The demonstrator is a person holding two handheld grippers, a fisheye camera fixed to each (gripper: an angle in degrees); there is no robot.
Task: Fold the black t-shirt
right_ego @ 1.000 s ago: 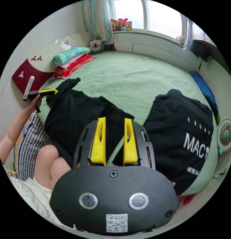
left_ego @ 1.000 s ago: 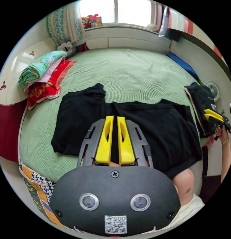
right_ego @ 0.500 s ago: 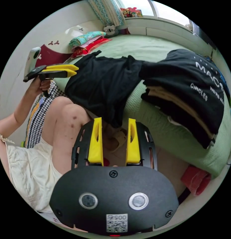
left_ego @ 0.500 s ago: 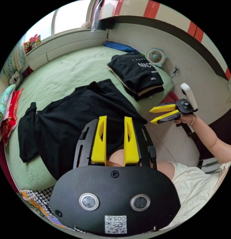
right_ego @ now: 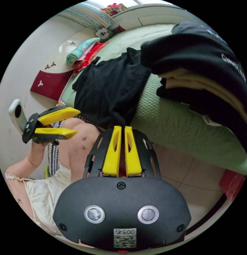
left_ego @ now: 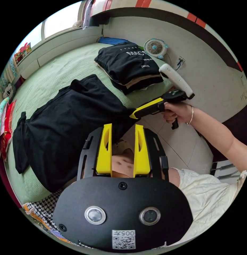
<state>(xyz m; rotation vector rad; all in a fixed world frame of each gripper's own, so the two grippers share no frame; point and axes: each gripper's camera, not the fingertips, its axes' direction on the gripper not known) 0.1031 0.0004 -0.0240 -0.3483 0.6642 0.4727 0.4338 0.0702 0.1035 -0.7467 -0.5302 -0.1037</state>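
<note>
While the black t-shirt (left_ego: pixel 67 124) lies spread across the green bed (left_ego: pixel 62 66), its corner draping over the bed edge, the right gripper (right_ego: pixel 122 128) pinches that hanging corner. Left gripper (left_ego: pixel 122 127) jaws spread, holding nothing, above a knee. Folded clothes stack (left_ego: pixel 128 66) nearby; tiled floor (left_ego: pixel 179 143) open beside.

Matt black cloth t-shirt (left_ego: pixel 67 127), textured green woven bed cover (left_ego: pixel 62 71), glossy floor tiles (left_ego: pixel 181 143), smooth yellow plastic claw (left_ego: pixel 122 132)
</note>
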